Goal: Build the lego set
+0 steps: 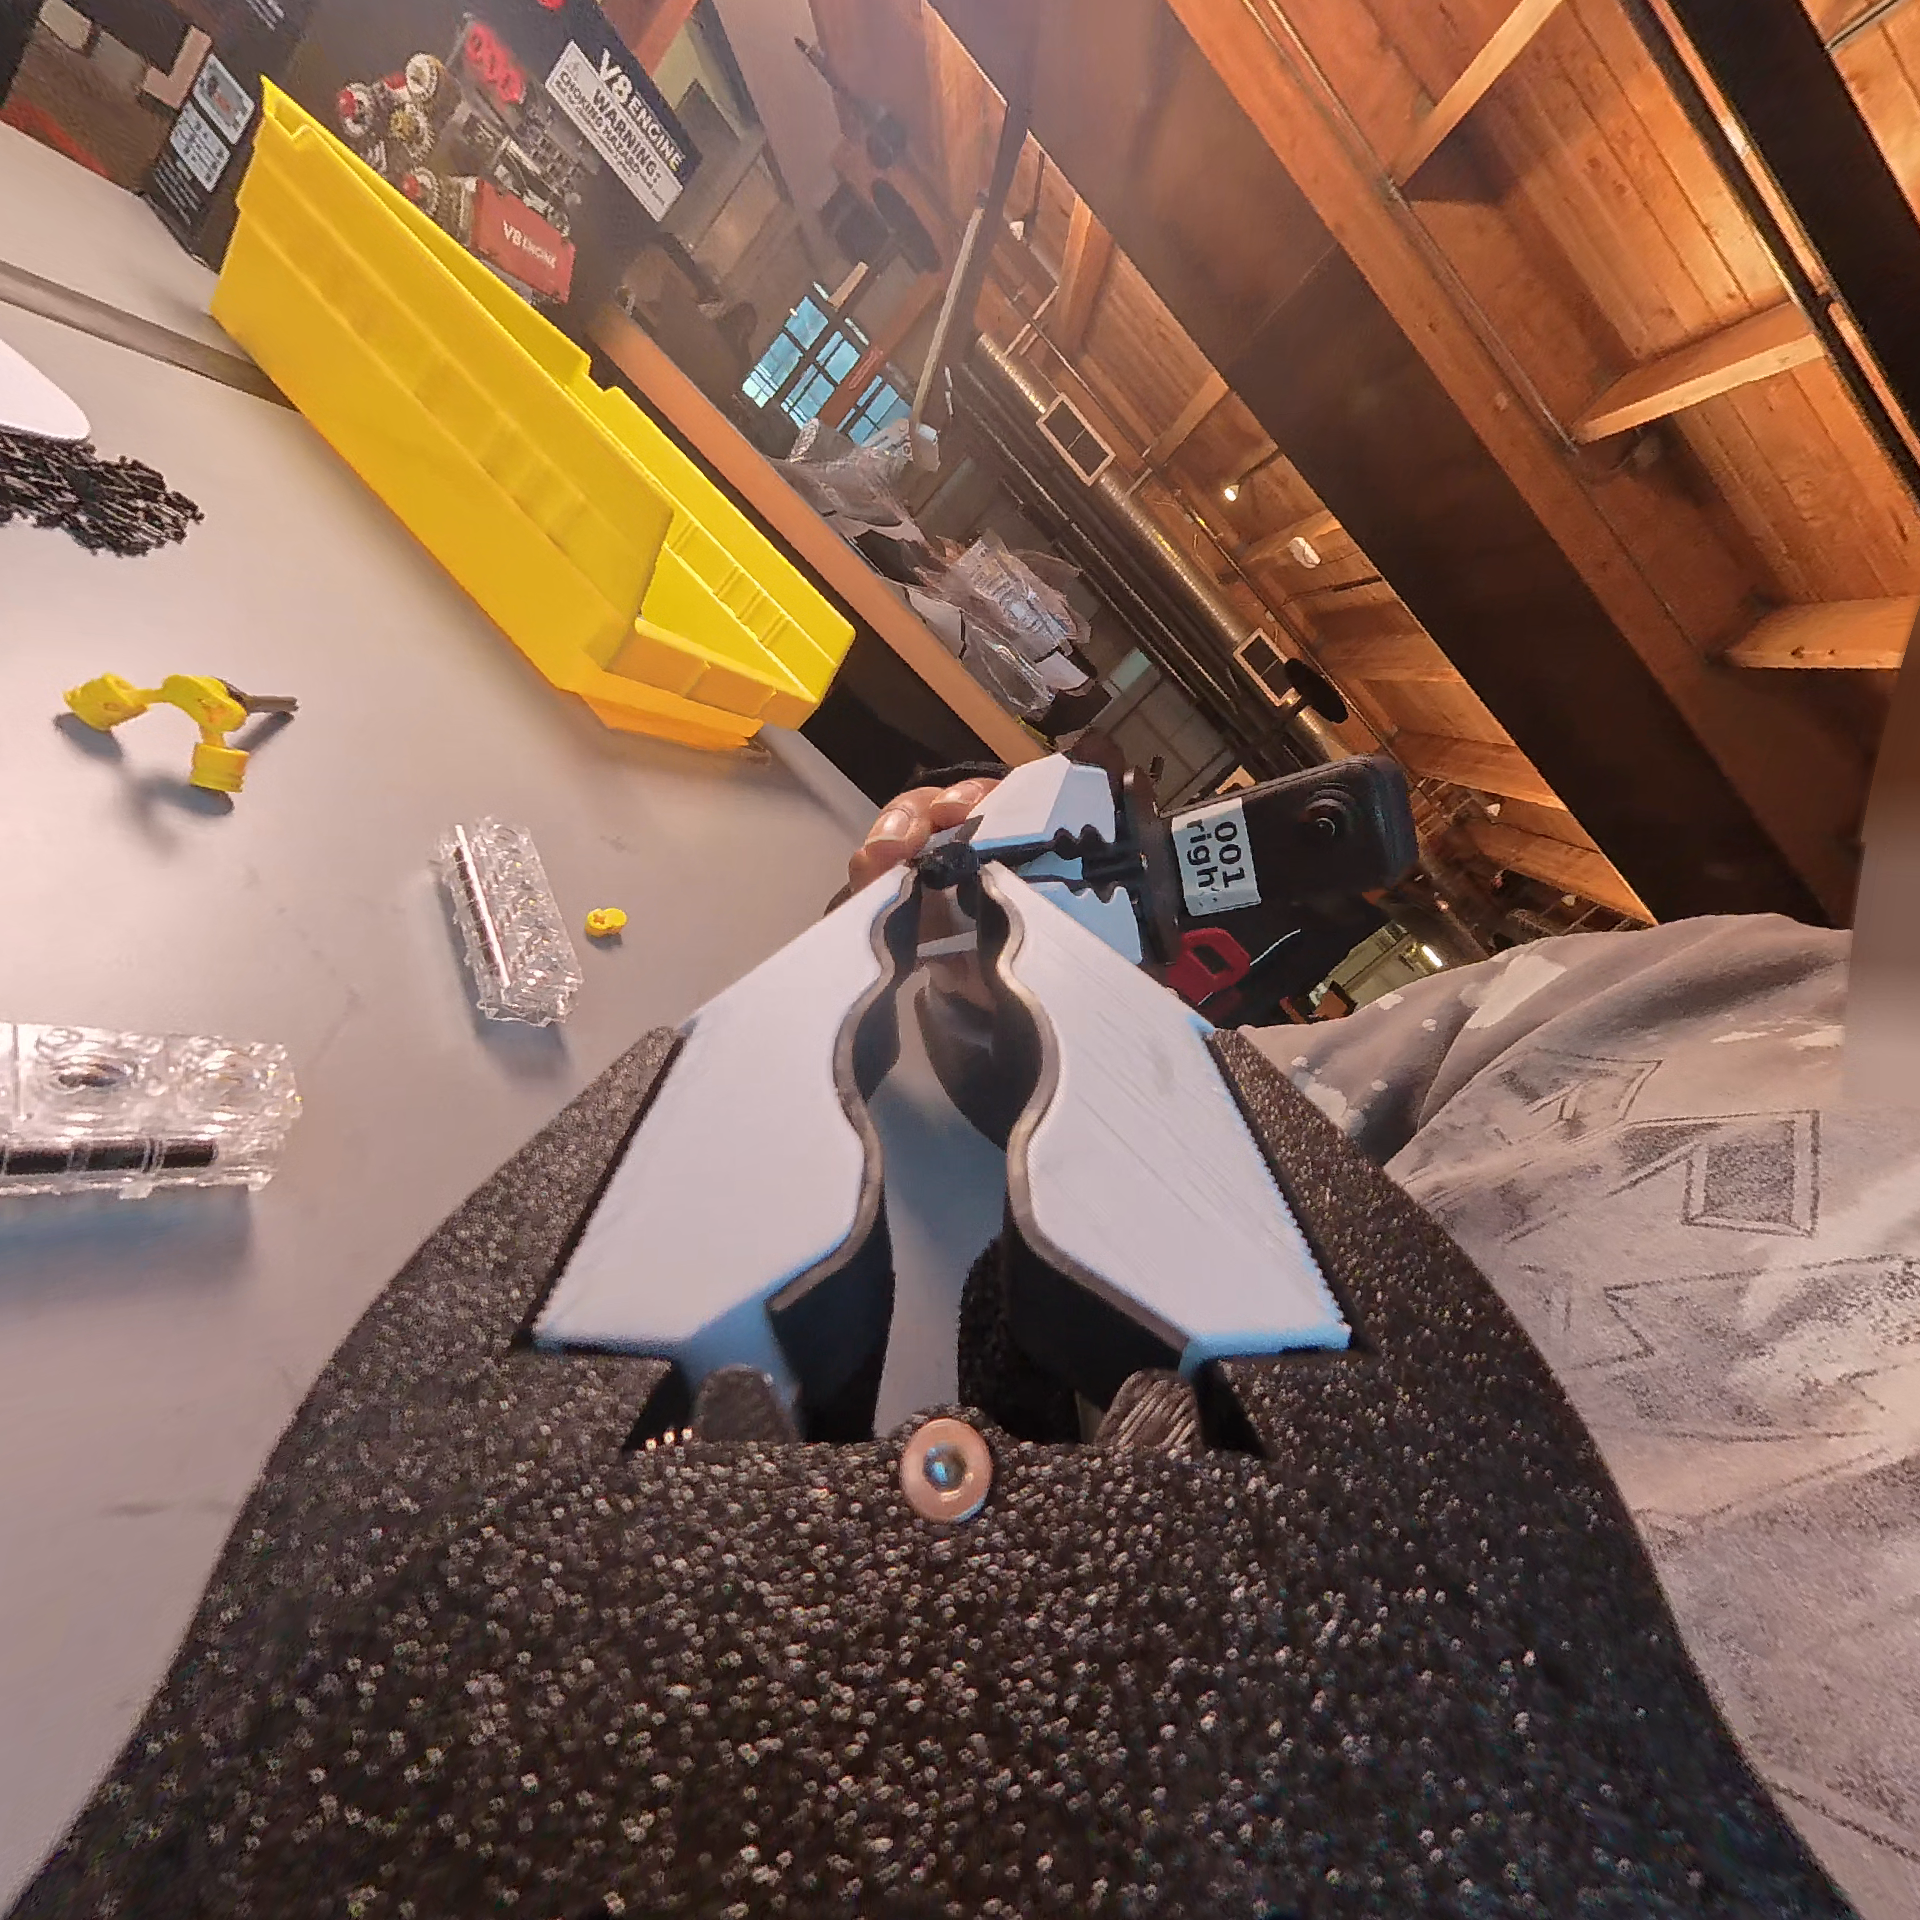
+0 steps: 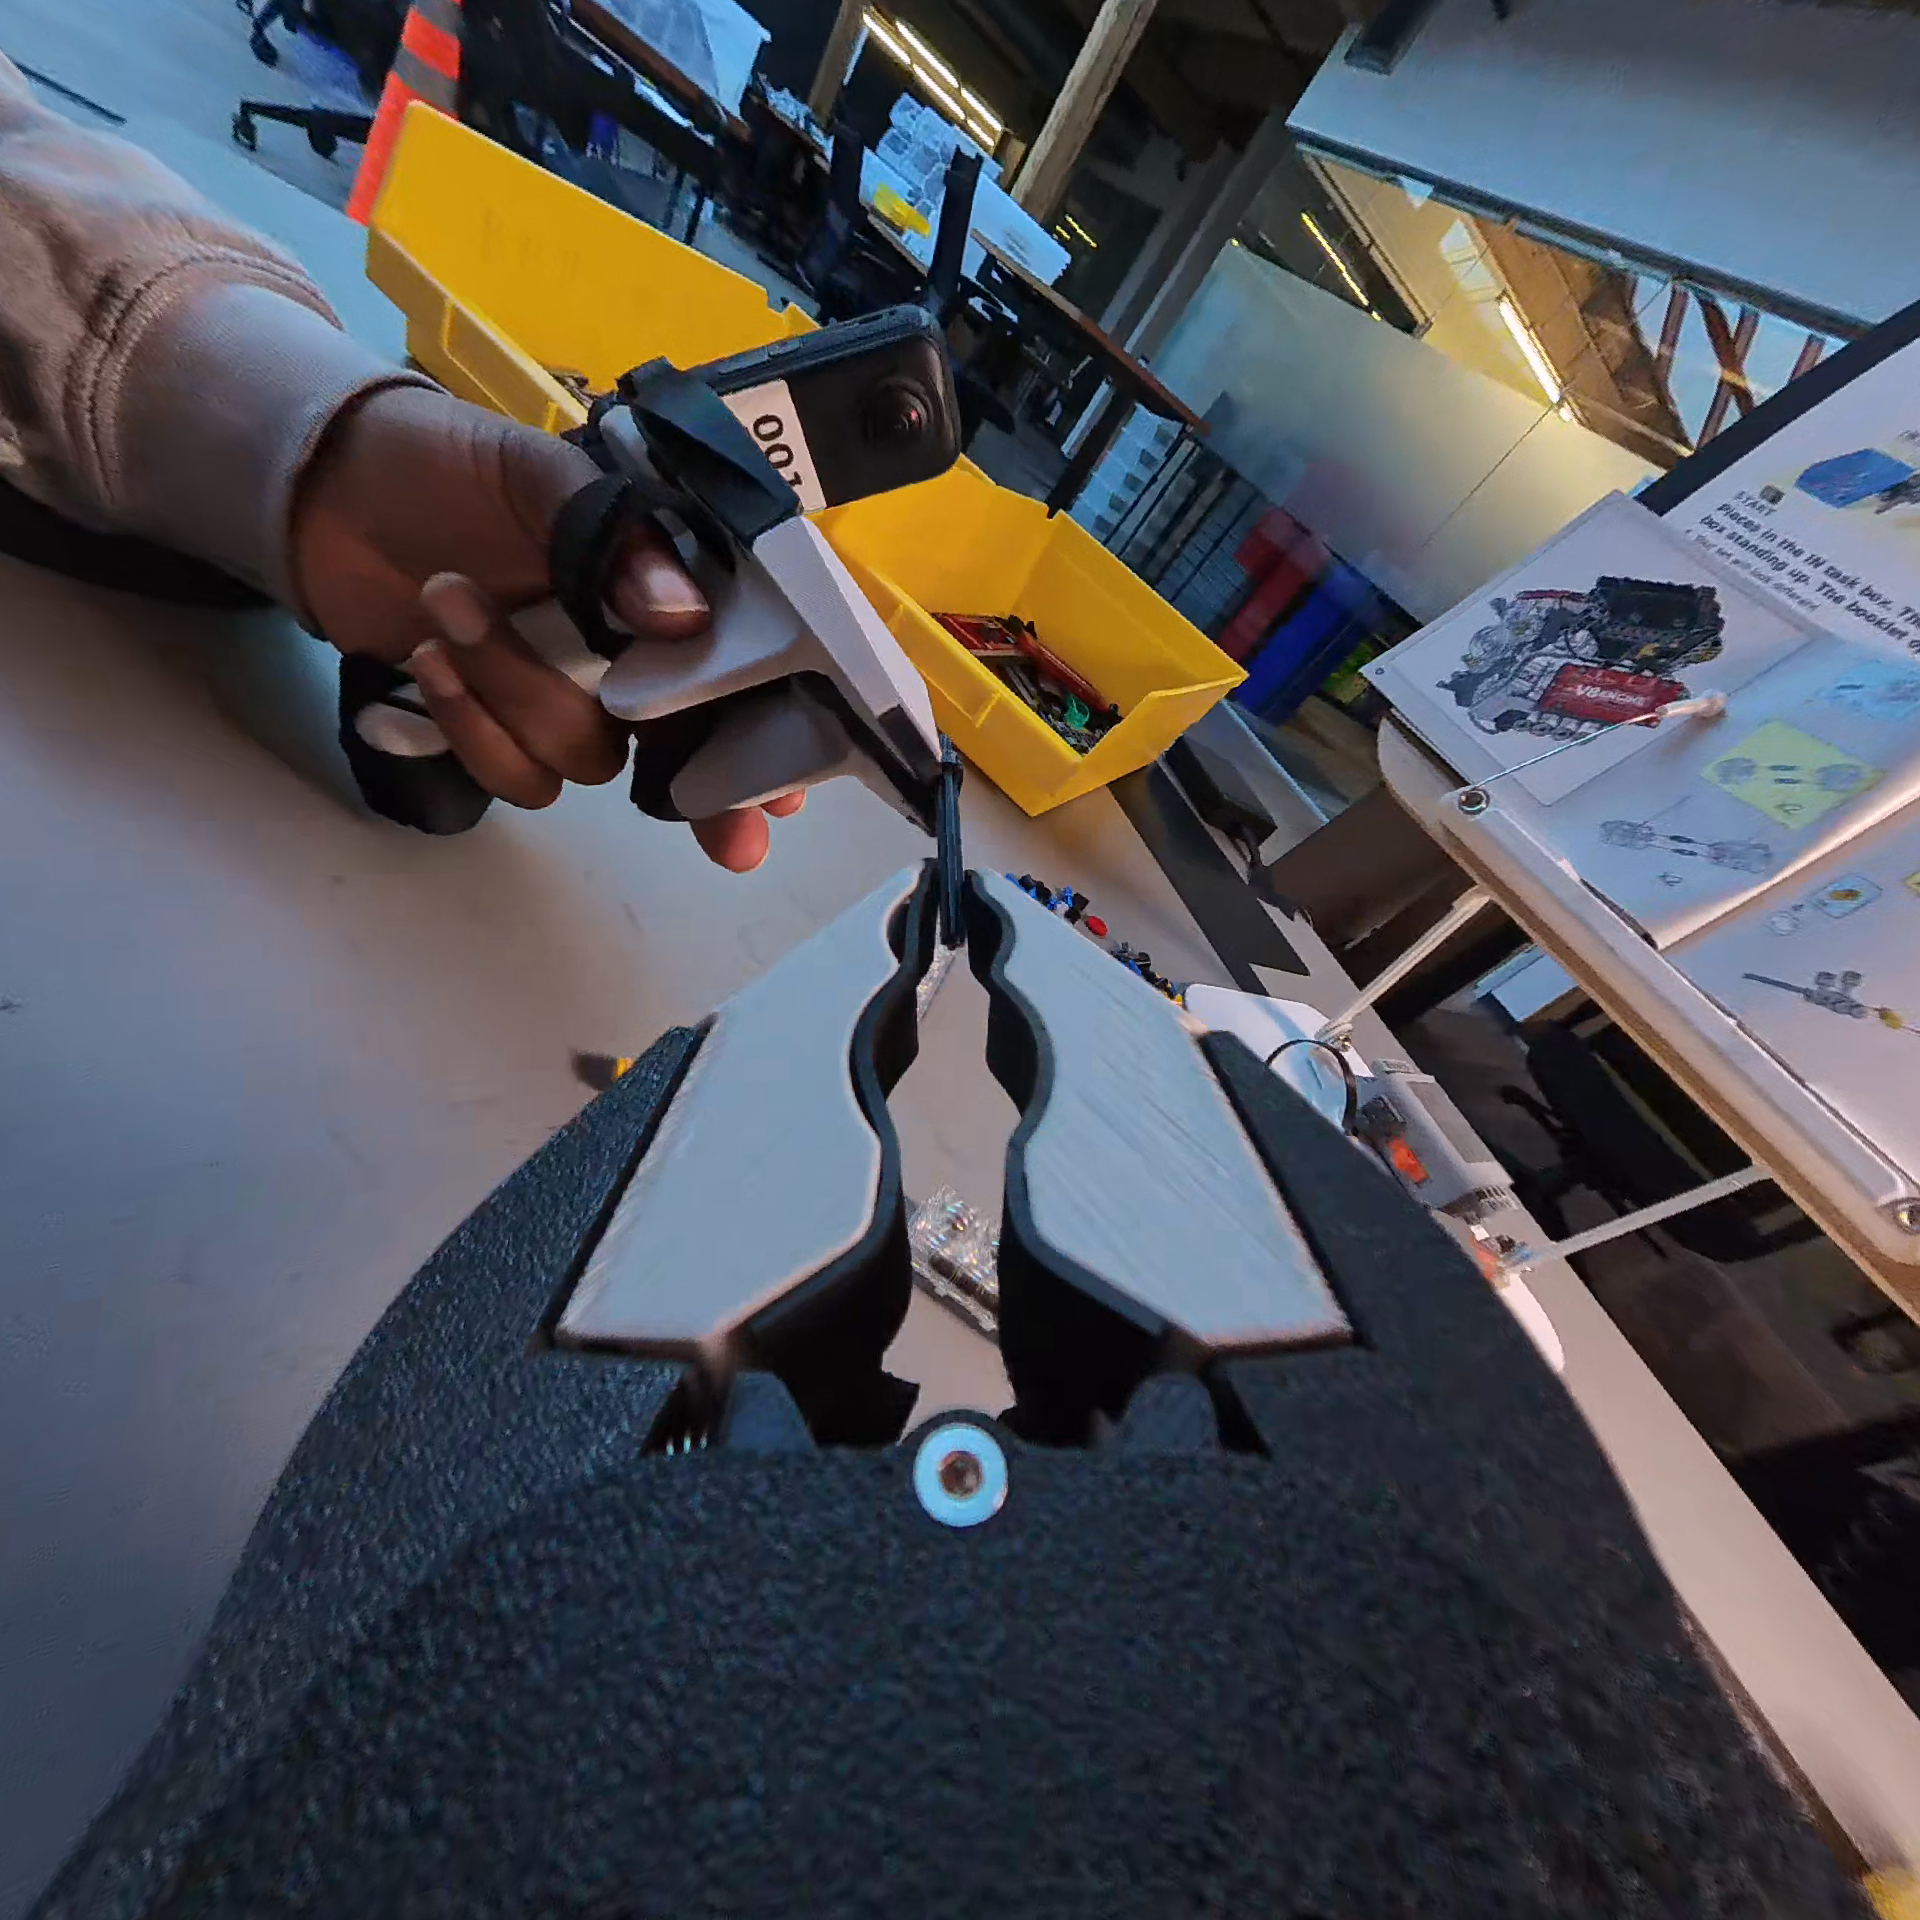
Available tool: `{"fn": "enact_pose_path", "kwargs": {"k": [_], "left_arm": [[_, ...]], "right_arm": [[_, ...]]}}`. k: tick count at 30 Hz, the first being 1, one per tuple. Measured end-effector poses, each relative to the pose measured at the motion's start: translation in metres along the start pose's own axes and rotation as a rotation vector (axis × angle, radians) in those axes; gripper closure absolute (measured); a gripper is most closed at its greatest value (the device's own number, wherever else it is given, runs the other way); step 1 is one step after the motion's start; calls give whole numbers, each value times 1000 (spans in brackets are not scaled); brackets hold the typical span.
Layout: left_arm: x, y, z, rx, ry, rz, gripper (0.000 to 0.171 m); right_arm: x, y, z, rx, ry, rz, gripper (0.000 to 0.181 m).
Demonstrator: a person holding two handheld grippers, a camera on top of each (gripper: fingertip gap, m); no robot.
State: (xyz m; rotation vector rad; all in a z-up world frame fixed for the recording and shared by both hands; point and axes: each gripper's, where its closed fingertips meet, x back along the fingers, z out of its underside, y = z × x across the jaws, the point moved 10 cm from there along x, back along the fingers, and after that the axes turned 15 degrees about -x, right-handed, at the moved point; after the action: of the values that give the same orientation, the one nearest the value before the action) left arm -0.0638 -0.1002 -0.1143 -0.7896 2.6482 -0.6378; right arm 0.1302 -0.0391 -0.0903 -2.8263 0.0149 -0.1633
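Black axle piece (image 2: 950,831), thin and rod-like, hangs in the air between the two tools, well above the grey surface (image 1: 343,852). One end of it is pinched between the pressed-together tips of the left tool (image 2: 928,774), the other end between the nearly closed tips of the right tool (image 2: 948,894); in the left wrist view the same piece (image 1: 948,865) sits right at the left tool's (image 1: 951,883) tips, where a small black knob-like part shows, and the right tool (image 1: 1049,831) meets it from ahead. One hand (image 2: 488,613) grips the left tool's handle. To the left of the left tool lie two clear plastic blocks, one near (image 1: 509,925) and one farther off at the frame's edge (image 1: 135,1112), one bent yellow assembly (image 1: 177,717), one tiny yellow stud (image 1: 604,920) just beside the nearer block, and one heap of small black pieces (image 1: 83,499). One yellow bin (image 1: 468,447) stands beyond them; in the right wrist view it (image 2: 1039,592) holds mixed red and dark parts. To the right of the right tool, one tilted board of printed sheets (image 2: 1704,748) stands.
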Motion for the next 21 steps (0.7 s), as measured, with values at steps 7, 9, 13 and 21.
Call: {"fn": "enact_pose_path", "kwargs": {"k": [7, 9, 13, 21], "left_arm": [[0, 6, 5, 48, 11, -13, 162], [0, 6, 5, 31, 25, -14, 161], [-2, 3, 2, -49, 61, -7, 161], [-1, -7, -4, -240, 113, 1, 161]], "right_arm": [[-2, 2, 4, 50, 46, 4, 177], [-2, 0, 5, 30, 53, -9, 177], [1, -4, 8, -56, 37, -68, 177], [6, -7, 6, -161, -12, -140, 177]]}}
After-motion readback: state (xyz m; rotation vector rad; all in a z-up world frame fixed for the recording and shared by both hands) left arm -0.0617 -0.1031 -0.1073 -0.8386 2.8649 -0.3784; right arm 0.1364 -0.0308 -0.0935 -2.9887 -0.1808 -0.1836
